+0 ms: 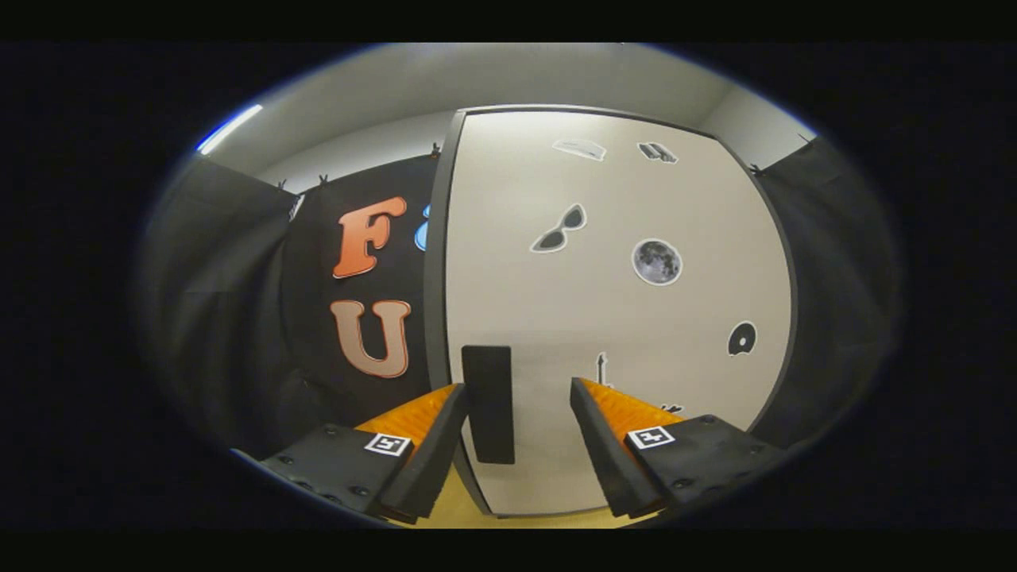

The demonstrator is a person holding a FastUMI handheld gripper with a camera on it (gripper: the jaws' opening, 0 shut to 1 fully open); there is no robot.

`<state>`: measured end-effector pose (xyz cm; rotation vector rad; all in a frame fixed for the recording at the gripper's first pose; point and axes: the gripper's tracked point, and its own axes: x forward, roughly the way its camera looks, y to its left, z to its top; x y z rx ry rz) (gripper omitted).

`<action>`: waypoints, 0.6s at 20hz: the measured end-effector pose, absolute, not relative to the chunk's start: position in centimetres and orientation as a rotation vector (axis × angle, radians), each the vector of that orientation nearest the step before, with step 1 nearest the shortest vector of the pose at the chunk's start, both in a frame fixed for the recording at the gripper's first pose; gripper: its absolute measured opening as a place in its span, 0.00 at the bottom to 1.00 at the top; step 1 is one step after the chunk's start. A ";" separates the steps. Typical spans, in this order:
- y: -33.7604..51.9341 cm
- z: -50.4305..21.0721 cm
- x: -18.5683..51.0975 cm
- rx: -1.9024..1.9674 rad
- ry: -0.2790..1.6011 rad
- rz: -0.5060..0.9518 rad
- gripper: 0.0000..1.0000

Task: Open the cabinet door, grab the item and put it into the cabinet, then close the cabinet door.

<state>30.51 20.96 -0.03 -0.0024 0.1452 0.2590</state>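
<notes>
Approached door [620, 318] with gripper [520, 397] open, handle [488, 401] between fingers, ungripped; off-centre closing likely to slip off handle.

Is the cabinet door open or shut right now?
Looks shut: the cabinet door faces the camera flat, no interior showing. The gripper is open, its fingers straddling the dark handle without pressing.

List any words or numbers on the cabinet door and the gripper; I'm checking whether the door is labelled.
Cabinet door: no text; its stickers, such as the sunglasses and the moon, are pictures without words.
Gripper: no text; its square markers are black-and-white patterns, not letters. It is open, with its fingers on either side of the dark handle.
</notes>
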 end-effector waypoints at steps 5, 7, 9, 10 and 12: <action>22.2 -2.7 31.9 -0.022 0.211 0.254 0.84; 22.1 -3.9 32.5 -0.025 0.244 0.235 0.84; 22.0 -3.7 32.8 -0.046 0.217 0.206 0.84; 21.7 -3.7 33.0 -0.066 0.213 0.181 0.82; 22.0 -3.9 32.8 -0.074 0.219 0.181 0.63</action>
